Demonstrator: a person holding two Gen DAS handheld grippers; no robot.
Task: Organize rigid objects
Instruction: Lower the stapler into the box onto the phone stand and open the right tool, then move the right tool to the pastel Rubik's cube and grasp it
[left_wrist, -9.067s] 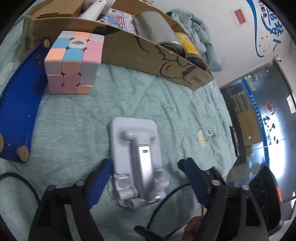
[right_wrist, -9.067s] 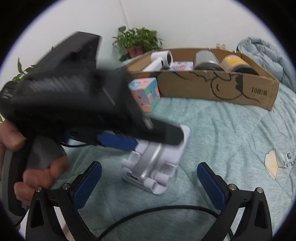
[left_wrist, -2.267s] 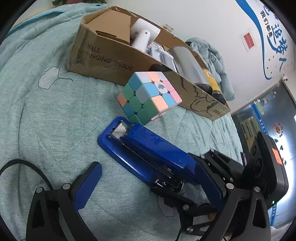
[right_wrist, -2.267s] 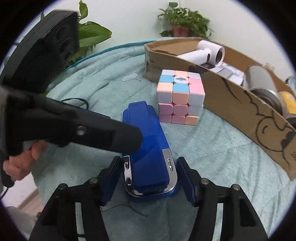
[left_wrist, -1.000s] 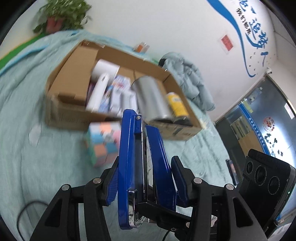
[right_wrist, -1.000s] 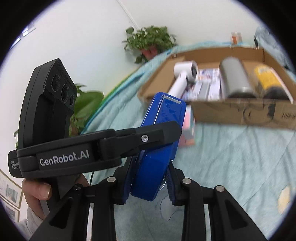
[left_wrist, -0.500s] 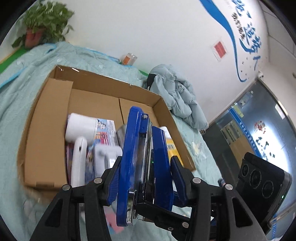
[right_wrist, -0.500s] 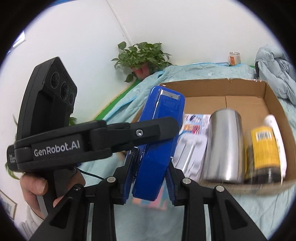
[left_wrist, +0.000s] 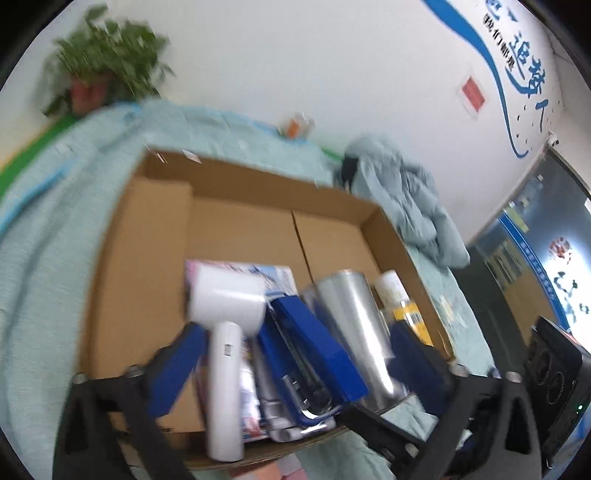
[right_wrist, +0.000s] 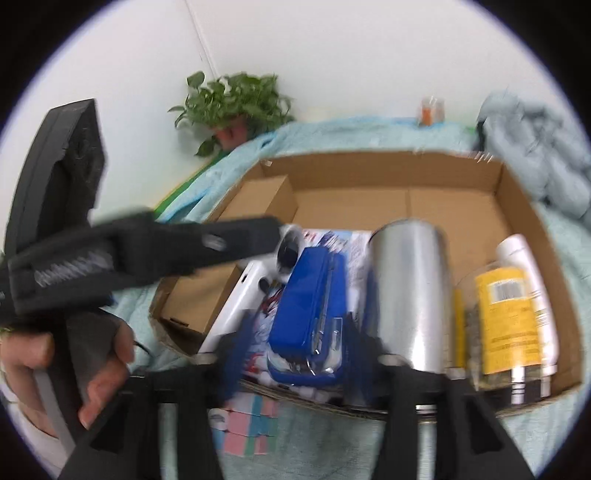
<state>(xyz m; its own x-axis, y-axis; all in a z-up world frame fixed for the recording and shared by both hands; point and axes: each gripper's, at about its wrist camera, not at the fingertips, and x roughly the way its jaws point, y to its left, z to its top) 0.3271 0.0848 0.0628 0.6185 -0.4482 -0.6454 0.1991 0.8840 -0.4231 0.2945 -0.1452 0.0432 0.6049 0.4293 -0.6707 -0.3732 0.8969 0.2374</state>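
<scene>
The blue stapler (left_wrist: 314, 354) lies in the cardboard box (left_wrist: 147, 258), between the white hair dryer (left_wrist: 225, 332) and the silver cylinder (left_wrist: 354, 325). My left gripper (left_wrist: 295, 354) is open, its jaws wide apart on either side of the stapler. In the right wrist view the stapler (right_wrist: 314, 302) lies between the blurred blue pads of my right gripper (right_wrist: 299, 354), which is open. The pastel cube (right_wrist: 251, 424) sits on the quilt just outside the box's front wall.
The box (right_wrist: 517, 229) also holds a yellow-labelled jar (right_wrist: 506, 317), a white bottle (right_wrist: 524, 266) and a printed packet (left_wrist: 258, 273). Its back half is bare cardboard. A potted plant (right_wrist: 236, 107) and a bundled blue-grey jacket (left_wrist: 406, 206) lie beyond it.
Both grippers have opened and let go of the stapler, which now lies in the box. Half a second ago both held it upright above the box.
</scene>
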